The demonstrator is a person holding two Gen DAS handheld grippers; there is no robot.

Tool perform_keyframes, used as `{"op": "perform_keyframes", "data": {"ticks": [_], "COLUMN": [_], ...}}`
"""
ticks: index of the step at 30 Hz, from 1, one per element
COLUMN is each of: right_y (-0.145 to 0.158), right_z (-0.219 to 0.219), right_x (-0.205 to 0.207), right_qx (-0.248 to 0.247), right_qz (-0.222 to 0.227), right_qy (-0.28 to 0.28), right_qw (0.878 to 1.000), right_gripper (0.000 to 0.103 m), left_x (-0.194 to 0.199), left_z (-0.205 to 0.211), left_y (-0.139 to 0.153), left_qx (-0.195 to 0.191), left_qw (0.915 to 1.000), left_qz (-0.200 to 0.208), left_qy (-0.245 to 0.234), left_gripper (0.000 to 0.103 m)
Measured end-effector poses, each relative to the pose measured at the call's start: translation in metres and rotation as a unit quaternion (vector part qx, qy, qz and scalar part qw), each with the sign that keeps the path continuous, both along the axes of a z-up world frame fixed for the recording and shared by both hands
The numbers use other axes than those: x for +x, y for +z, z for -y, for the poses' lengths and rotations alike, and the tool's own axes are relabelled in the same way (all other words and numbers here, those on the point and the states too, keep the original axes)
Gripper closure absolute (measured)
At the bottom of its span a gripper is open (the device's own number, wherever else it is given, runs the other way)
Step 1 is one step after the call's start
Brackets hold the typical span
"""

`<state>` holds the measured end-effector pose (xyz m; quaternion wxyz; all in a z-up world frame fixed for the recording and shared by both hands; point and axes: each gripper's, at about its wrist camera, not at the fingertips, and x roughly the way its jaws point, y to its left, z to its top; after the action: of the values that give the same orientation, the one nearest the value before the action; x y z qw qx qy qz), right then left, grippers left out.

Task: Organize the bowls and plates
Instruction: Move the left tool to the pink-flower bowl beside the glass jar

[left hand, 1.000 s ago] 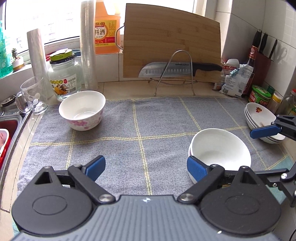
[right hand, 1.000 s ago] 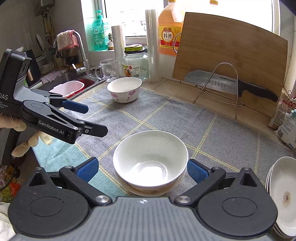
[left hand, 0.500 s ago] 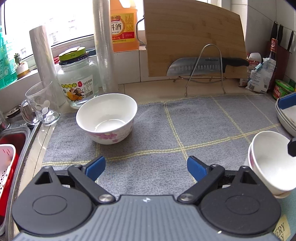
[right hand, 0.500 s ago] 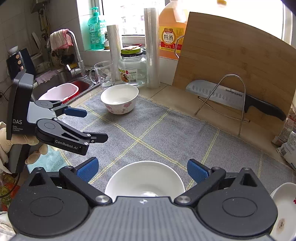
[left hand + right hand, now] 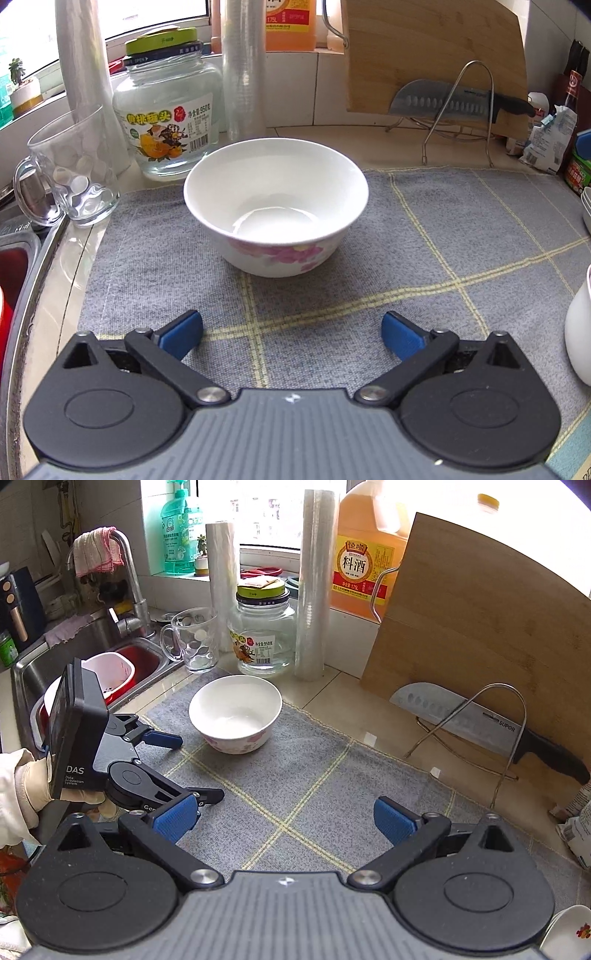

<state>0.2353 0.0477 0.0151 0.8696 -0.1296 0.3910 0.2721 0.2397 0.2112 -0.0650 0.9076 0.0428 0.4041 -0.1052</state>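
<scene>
One floral bowl (image 5: 276,206), two hand-held grippers (image 5: 291,334)

Grey checked cloth (image 5: 332,280) covers the surface. Behind it, a glass mug (image 5: 70,173) beside a labelled jar (image 5: 170,122). A cleaver (image 5: 480,716) rests on its wire rack (image 5: 495,738) against the bamboo cutting board (image 5: 480,627).
</scene>
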Motion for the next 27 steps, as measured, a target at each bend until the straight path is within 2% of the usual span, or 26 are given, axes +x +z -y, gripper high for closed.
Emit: {"op": "perform_keyframes", "data": {"ticks": [3, 7, 11, 21, 27], "right_y": [-0.004, -0.007, -0.011, -0.023, -0.027], "right_z": [-0.011, -0.028, -0.046, -0.080, -0.096], "right_x": [0.007, 0.017, 0.029, 0.071, 0.085], "right_qx": [-0.004, -0.012, -0.024, -0.027, -0.026], "right_qz": [-0.007, -0.013, -0.023, -0.053, -0.064], "right_qy": [0.002, 0.010, 0.025, 0.053, 0.073], "right_qw": [1.000, 1.000, 0.999, 0.997, 0.995], "right_gripper": [0.000, 0.000, 0.000, 0.000, 0.000], "left_x": [0.001, 0.003, 0.005, 0.013, 0.020], "left_z": [-0.003, -0.004, -0.004, -0.010, -0.016], "left_y": [-0.004, -0.003, 0.000, 0.011, 0.008], "left_qx": [0.007, 0.006, 0.017, 0.010, -0.002], "left_qw": [0.9999, 0.9998, 0.9991, 0.9954, 0.9958], "left_qz": [0.015, 0.015, 0.038, 0.094, 0.090], "left_qy": [-0.006, -0.012, -0.008, -0.016, -0.018], "left_gripper": [0.000, 0.000, 0.001, 0.001, 0.001]}}
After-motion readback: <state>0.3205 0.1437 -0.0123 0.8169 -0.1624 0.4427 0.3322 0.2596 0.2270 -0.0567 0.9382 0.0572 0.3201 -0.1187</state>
